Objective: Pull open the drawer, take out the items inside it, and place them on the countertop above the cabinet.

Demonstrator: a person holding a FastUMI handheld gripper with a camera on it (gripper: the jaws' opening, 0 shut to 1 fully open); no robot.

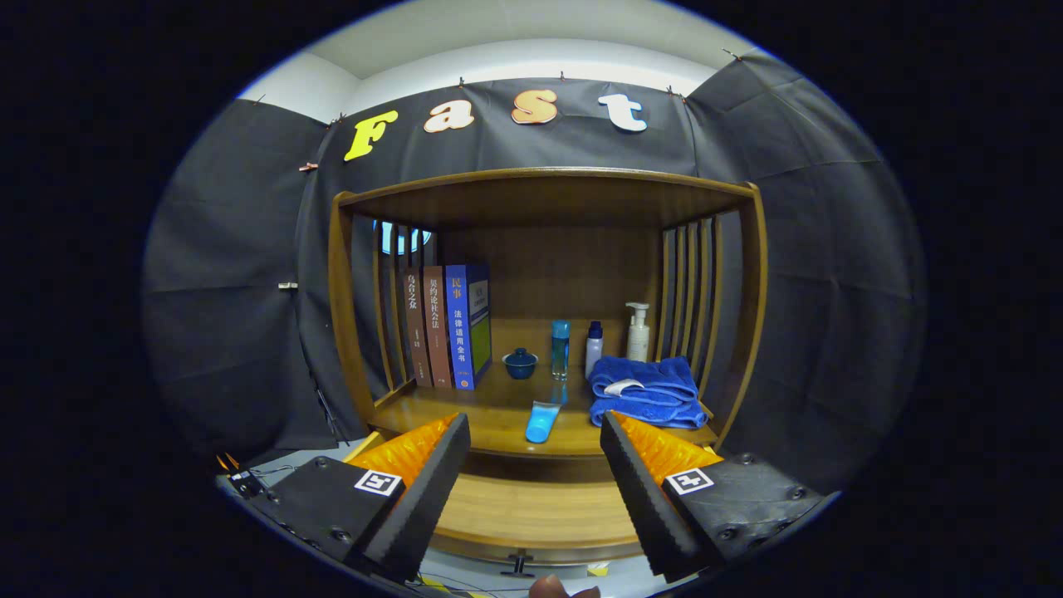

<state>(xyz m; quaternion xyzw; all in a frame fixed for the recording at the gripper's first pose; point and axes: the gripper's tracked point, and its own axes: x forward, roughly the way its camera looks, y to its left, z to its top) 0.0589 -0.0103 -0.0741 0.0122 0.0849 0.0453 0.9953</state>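
Observation:
My gripper point(536, 419) is open, with nothing between its fingers, and faces the wooden cabinet point(751, 316). Below the countertop point(482, 415) the drawer point(531, 515) stands pulled out between and under the fingers. The part of its inside that I see is bare wood, and its dark handle point(516, 569) sits at the near edge. A blue tube point(540, 422) lies at the countertop's front edge, just beyond the fingertips. A folded blue towel point(644, 390) lies to its right.
Further back on the countertop are a small blue lidded cup point(521, 363), a clear blue bottle point(560, 349), a white bottle with a blue cap point(593, 347) and a white pump bottle point(638, 332). Three books point(444, 328) stand at the left. A person's fingertip point(552, 588) shows below the handle.

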